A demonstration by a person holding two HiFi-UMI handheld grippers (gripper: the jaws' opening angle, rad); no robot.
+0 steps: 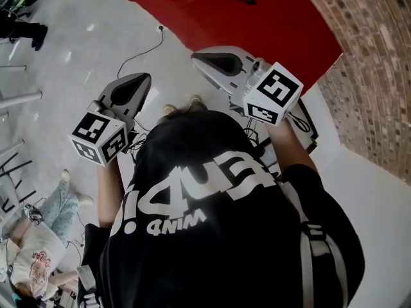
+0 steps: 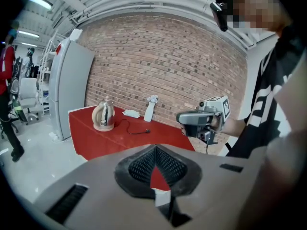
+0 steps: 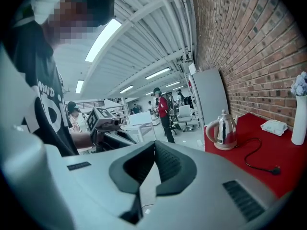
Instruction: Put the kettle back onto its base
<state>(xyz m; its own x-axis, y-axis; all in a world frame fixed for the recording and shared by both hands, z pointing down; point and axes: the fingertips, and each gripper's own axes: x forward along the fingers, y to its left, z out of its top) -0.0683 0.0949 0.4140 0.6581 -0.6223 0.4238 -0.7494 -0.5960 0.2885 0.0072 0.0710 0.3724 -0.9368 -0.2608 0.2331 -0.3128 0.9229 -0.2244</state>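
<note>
A shiny steel kettle [image 2: 103,115] [image 3: 222,130] stands upright near a corner of the red table [image 1: 257,24]. Its pale bottom part rests on the cloth, and a black cord [image 2: 129,128] [image 3: 254,159] runs from there to a loose plug [image 2: 147,132] [image 3: 275,171]. My left gripper [image 1: 145,78] [image 2: 156,147] is shut with nothing in it, held in the air well short of the table. My right gripper [image 1: 196,56] [image 3: 154,143] is also shut and holds nothing, hovering near the table's edge. Each gripper shows in the other's view, the right [image 2: 201,119] and the left [image 3: 103,123].
A white vase [image 2: 150,109] [image 3: 300,111] and a white cloth [image 2: 130,113] [image 3: 274,126] lie behind the kettle by the brick wall [image 1: 372,63]. A grey cabinet [image 2: 69,92] stands beyond the table. People stand and sit around [image 3: 164,111] [image 1: 38,249]. Cables trail on the floor [image 1: 138,50].
</note>
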